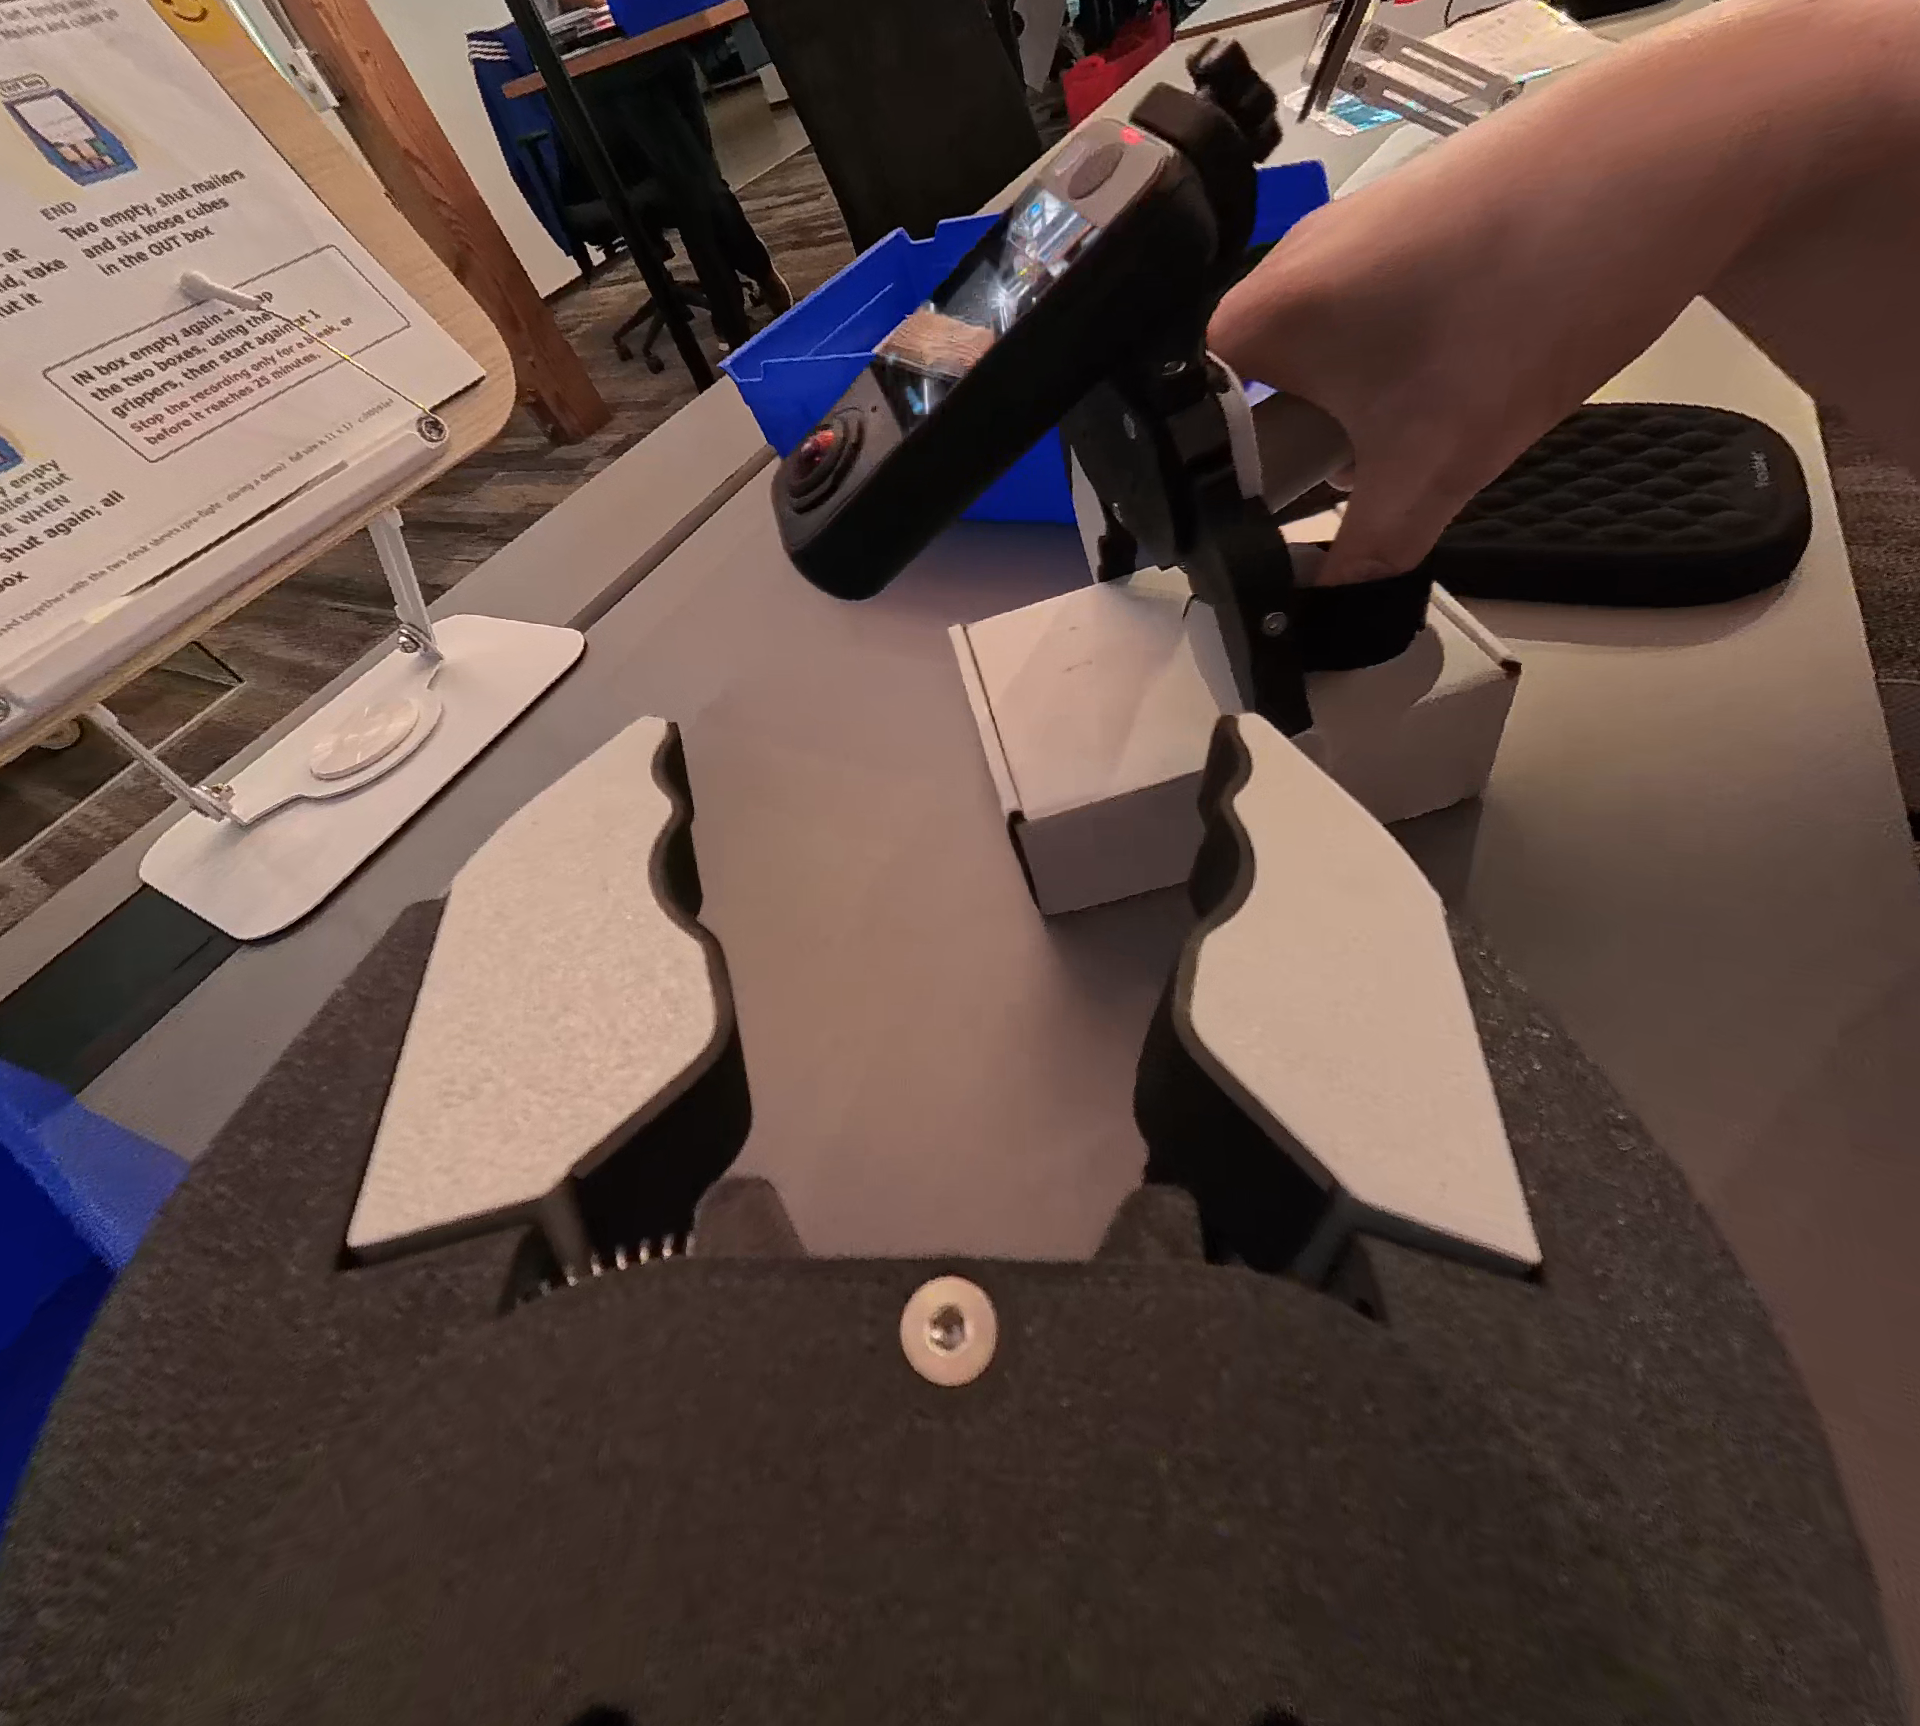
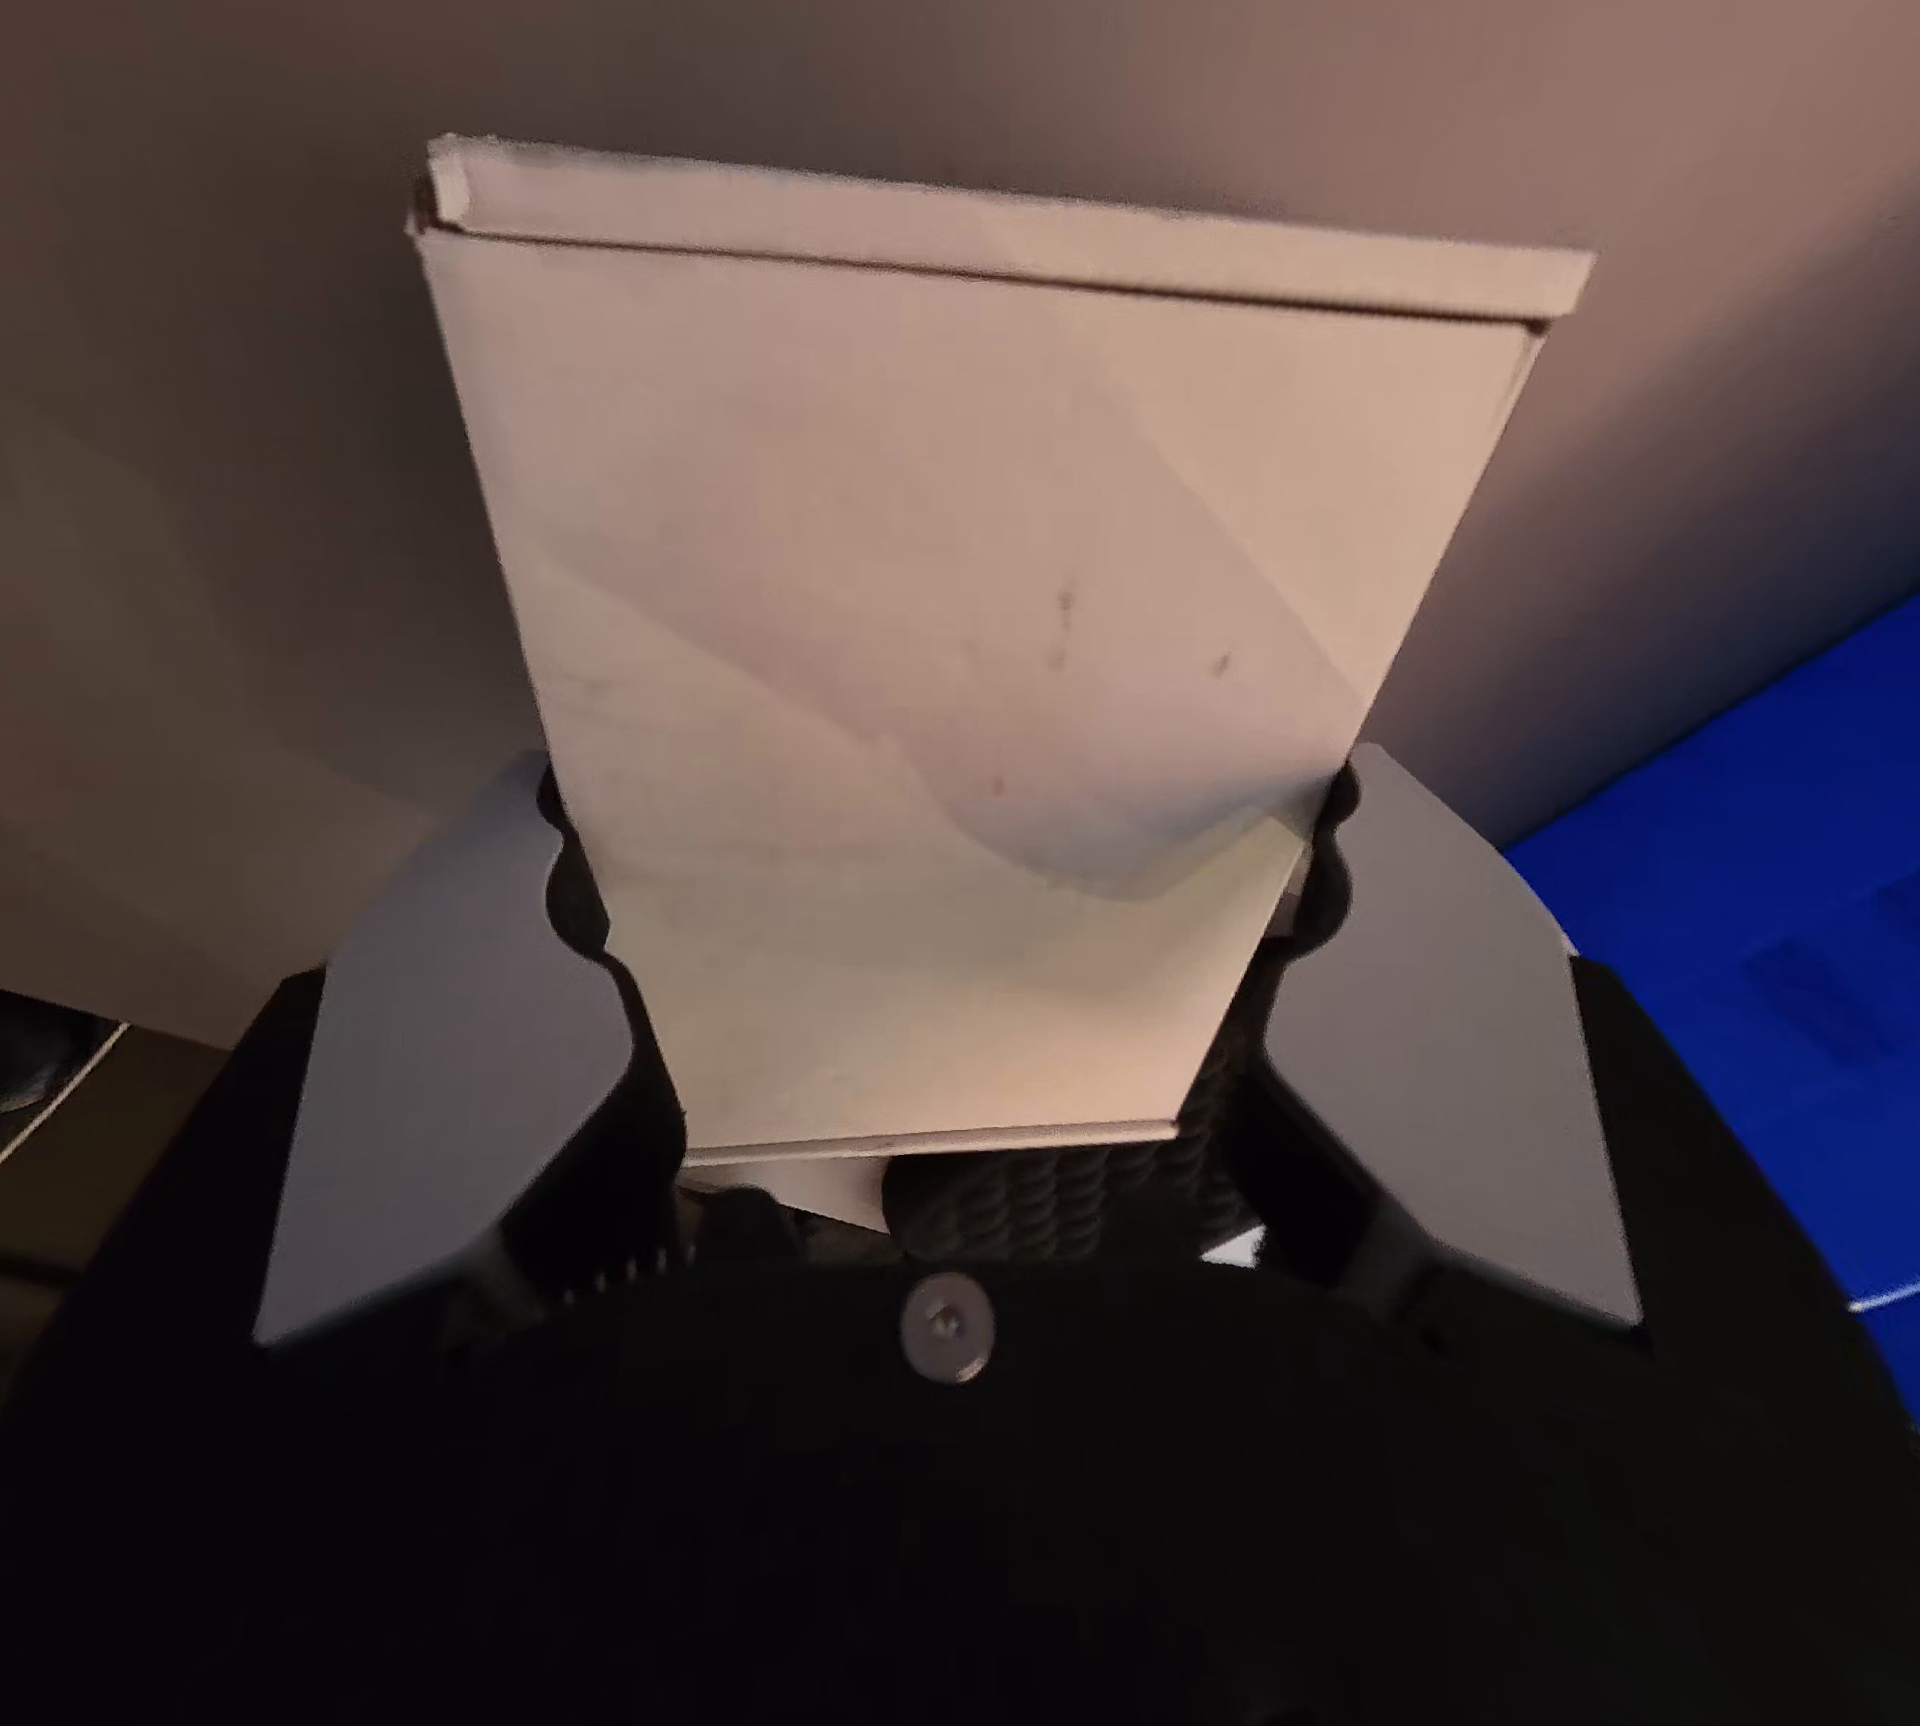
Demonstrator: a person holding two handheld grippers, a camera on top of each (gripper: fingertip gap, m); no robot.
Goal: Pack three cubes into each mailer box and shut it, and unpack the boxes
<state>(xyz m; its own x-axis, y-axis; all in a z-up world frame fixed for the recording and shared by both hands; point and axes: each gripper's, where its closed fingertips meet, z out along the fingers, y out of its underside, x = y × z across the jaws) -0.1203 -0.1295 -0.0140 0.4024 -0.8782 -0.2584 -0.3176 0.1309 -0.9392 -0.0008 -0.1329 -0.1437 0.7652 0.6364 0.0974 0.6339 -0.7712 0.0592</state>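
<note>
Left wrist view
My left gripper (image 1: 951,824): two grey-faced fingers with wavy black inner edges, spread wide, nothing between them; it hangs over the bare grey tabletop (image 1: 831,897).
Closed white cardboard mailer box (image 1: 1101,741): lies flat on the table just ahead and to the right of my left fingers, lid down.
My right gripper (image 1: 1262,689): black frame, tilted steeply downward onto the far part of the box; its fingertips are hidden against the cardboard.
My right hand (image 1: 1455,388): wrapped round the handle of that gripper, forearm entering from the right.
Black action camera (image 1: 977,388): mounted on the right gripper, lens toward the table.
Blue plastic bin (image 1: 821,346): behind the camera, on the far side of the table.
Black quilted wrist pad (image 1: 1642,502): on the table, right of the box.
Wooden stand with printed instruction sheet (image 1: 208,274): at the left table edge, on a white metal foot.

Right wrist view
My right gripper (image 2: 945,803): fingers parted to the width of the box, one against each side edge; it has hold of the box.
Mailer box (image 2: 987,533): fills the centre, closed, lid seam along its far edge, a few dark scuffs on top.
Tabletop (image 2: 935,14): plain grey beyond the box.
Blue bin (image 2: 1714,897): at the right edge, near the box.
</note>
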